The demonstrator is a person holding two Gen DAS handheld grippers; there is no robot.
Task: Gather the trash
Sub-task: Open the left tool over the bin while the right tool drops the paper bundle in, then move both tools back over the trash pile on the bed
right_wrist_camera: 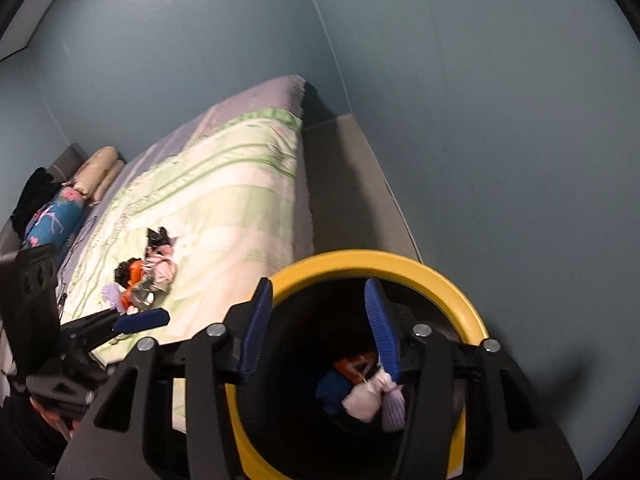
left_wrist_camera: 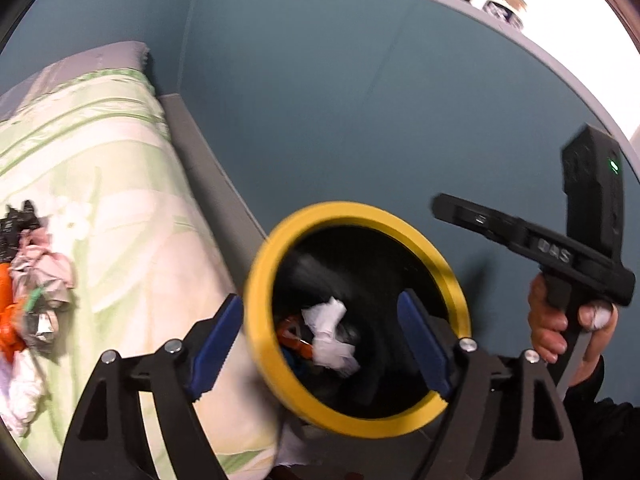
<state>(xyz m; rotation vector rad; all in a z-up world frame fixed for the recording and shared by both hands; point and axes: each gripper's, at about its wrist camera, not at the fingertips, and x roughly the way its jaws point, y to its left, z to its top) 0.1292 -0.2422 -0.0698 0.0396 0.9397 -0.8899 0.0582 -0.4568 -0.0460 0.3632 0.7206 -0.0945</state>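
A heap of crumpled trash (right_wrist_camera: pixel 146 280) is lying on the green bedspread (right_wrist_camera: pixel 224 200) at the left, with rolled pillows (right_wrist_camera: pixel 96 172) sitting further back by the headboard. The yellow-rimmed bin (left_wrist_camera: pixel 356 312) is standing on the floor just beside the bed, holding a white paper wad (left_wrist_camera: pixel 330 334) and orange scraps. The left gripper (left_wrist_camera: pixel 320 340) is hovering over the bin's near rim, jaws standing wide with nothing between them. The right gripper (right_wrist_camera: pixel 316 332) is pointing down into the bin, jaws partly apart and empty, a hand (left_wrist_camera: pixel 560 320) gripping its handle.
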